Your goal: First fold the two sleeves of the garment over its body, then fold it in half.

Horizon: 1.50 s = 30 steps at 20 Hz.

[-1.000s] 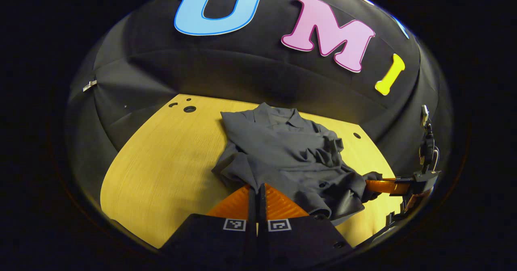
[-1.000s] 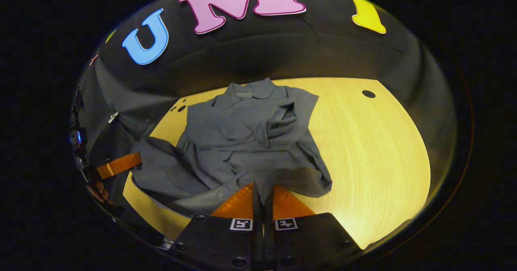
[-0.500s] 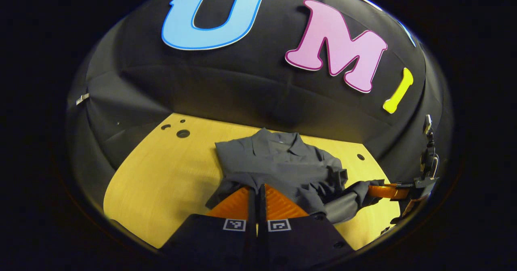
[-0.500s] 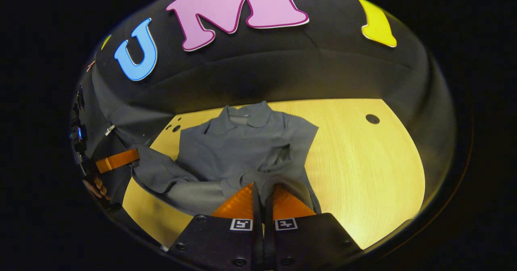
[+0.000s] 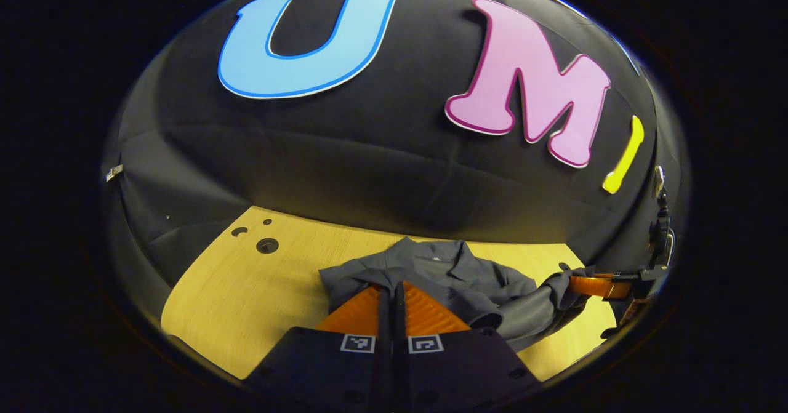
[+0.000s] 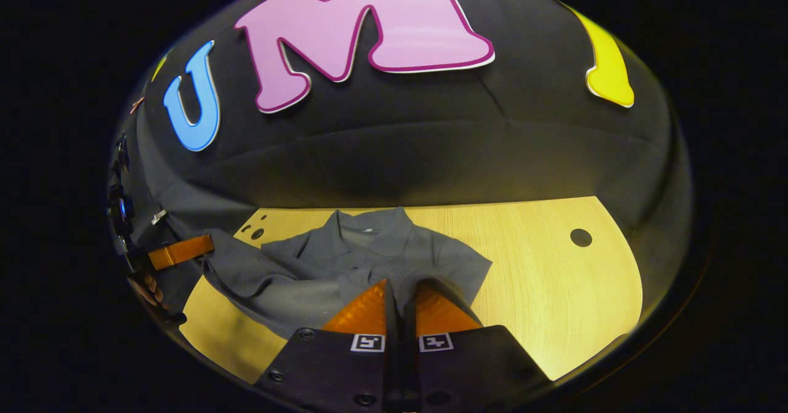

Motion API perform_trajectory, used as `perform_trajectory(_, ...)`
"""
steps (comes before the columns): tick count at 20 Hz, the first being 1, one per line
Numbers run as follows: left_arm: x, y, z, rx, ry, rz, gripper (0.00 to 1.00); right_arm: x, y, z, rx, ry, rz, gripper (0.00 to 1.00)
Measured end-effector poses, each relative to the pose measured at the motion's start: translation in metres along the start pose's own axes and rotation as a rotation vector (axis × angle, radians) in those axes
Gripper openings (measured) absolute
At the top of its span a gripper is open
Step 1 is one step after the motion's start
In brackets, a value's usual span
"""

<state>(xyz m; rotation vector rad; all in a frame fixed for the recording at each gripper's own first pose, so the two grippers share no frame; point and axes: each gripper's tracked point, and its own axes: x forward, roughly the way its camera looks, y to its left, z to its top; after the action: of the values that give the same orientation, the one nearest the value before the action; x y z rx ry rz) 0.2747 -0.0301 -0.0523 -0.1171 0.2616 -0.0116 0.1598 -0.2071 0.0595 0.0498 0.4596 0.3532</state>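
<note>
Garment [image 5: 458, 277] lies on the wooden table [image 5: 246, 290], collar toward the booth wall, its near hem lifted off the surface. My left gripper [image 5: 391, 290] is clamped on one hem corner. My right gripper [image 6: 400, 290] is clamped on the other corner, with fabric draped over its fingers [image 6: 443, 305].

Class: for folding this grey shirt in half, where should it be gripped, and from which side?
Grip the shirt at its hem corners from the near side: the collar lies at the far end. The left gripper and right gripper pinch it there now.
</note>
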Motion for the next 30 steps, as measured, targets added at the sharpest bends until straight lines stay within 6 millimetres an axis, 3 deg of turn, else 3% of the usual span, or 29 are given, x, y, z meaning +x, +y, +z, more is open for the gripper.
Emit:
perform_trajectory(4, 0.048, 0.009, 0.005, 0.037, -0.038, 0.001, 0.05, 0.038, -0.014, 0.009, -0.008, -0.017, -0.017, 0.05)
perform_trajectory(7, 0.08, 0.021, -0.003, 0.072, -0.044, 0.012, 0.09, 0.063, -0.025, 0.009, 0.009, -0.015, -0.03, 0.05)
perform_trajectory(8, 0.091, 0.026, -0.008, 0.087, -0.047, 0.025, 0.05, 0.074, -0.028, 0.008, 0.016, -0.013, -0.038, 0.05)
perform_trajectory(9, 0.101, 0.03, -0.012, 0.091, -0.049, 0.029, 0.05, 0.082, -0.03, 0.007, 0.021, -0.015, -0.039, 0.0)
perform_trajectory(10, 0.11, 0.032, -0.015, 0.082, -0.053, 0.029, 0.05, 0.091, -0.033, 0.005, 0.023, -0.017, -0.048, 0.05)
perform_trajectory(14, 0.13, 0.037, -0.025, 0.069, -0.064, 0.043, 0.06, 0.112, -0.04, -0.011, 0.004, 0.002, -0.073, 0.1)
perform_trajectory(16, 0.132, 0.038, -0.024, 0.073, -0.071, 0.053, 0.12, 0.115, -0.04, -0.015, 0.001, 0.012, -0.063, 0.17)
perform_trajectory(17, 0.131, 0.037, -0.021, 0.073, -0.074, 0.052, 0.17, 0.116, -0.041, -0.016, -0.004, 0.013, -0.068, 0.2)
perform_trajectory(18, 0.13, 0.036, -0.022, 0.086, -0.069, 0.052, 0.19, 0.113, -0.039, -0.015, -0.008, 0.012, -0.069, 0.16)
perform_trajectory(19, 0.124, 0.037, -0.019, 0.106, -0.069, 0.064, 0.18, 0.109, -0.037, -0.013, -0.006, 0.01, -0.067, 0.29)
perform_trajectory(21, 0.113, 0.031, -0.01, 0.098, -0.087, 0.059, 0.36, 0.101, -0.033, -0.008, 0.0, 0.004, -0.061, 0.55)
perform_trajectory(22, 0.104, 0.027, -0.004, 0.091, -0.098, 0.054, 0.36, 0.095, -0.034, -0.004, -0.007, -0.006, -0.071, 0.69)
perform_trajectory(24, 0.082, 0.025, 0.008, 0.099, -0.123, 0.053, 0.51, 0.077, -0.033, 0.007, -0.018, -0.034, -0.084, 0.98)
perform_trajectory(26, 0.055, 0.024, 0.024, 0.121, -0.159, 0.064, 0.74, 0.055, -0.03, 0.019, -0.027, -0.066, -0.096, 0.99)
perform_trajectory(30, -0.013, 0.019, 0.053, 0.152, -0.229, 0.073, 0.96, -0.007, -0.02, 0.045, -0.111, -0.156, -0.138, 0.99)
